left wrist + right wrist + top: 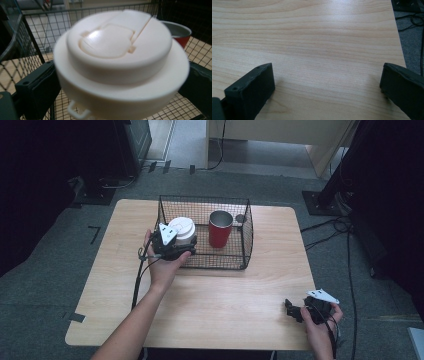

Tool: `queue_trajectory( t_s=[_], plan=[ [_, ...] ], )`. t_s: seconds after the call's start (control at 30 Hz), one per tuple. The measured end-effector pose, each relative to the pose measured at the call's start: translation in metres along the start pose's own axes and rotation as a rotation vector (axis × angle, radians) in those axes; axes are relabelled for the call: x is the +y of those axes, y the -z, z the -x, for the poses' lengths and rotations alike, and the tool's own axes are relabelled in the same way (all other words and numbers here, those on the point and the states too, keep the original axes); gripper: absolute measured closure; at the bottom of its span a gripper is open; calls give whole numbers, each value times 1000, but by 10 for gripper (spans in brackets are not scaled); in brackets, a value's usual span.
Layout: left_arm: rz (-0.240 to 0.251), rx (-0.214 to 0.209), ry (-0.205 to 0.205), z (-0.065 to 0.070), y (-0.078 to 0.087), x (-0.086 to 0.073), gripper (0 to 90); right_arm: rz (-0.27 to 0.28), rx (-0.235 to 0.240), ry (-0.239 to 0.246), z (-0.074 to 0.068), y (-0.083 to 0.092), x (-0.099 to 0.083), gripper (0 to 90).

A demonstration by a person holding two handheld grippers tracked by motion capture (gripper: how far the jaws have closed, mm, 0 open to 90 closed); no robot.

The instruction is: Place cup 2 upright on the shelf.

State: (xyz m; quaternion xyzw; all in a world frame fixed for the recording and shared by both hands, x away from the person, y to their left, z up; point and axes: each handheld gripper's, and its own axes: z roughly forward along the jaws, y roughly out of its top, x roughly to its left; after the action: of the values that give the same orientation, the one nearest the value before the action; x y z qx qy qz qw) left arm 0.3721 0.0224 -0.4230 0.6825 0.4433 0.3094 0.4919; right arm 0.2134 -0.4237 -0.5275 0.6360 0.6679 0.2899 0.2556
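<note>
A cup with a cream-white lid (181,227) sits in the left part of a black wire basket (246,245), with a red metal cup (220,229) upright to its right. My left gripper (186,240) reaches over the basket's front left corner. In the left gripper view the lid (120,57) is close up and the black jaws stand wide on either side of the cup, apart from its sides. The red cup (180,33) peeks out behind it. My right gripper (291,309) lies low at the table's front right, open (327,82) over bare wood.
The basket stands at the back middle of the light wooden table (225,295). Its mesh walls (37,32) enclose the left gripper's jaws closely. Cables trail on the grey floor to the right of the table (335,227).
</note>
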Motion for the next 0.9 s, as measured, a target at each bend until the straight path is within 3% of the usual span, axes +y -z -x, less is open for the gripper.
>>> queue_trajectory(
  t_s=[0.2,0.4,0.9],
  plan=[
    [38,-42,12,0,13,7,0,0,0,-1,0,0,0,0],
    [58,-44,18,-4,27,12,0,1,0,0,0,0,0,0],
    [73,-57,15,-20,67,0,0,0,0,0,0,0,0,0]
  ],
)
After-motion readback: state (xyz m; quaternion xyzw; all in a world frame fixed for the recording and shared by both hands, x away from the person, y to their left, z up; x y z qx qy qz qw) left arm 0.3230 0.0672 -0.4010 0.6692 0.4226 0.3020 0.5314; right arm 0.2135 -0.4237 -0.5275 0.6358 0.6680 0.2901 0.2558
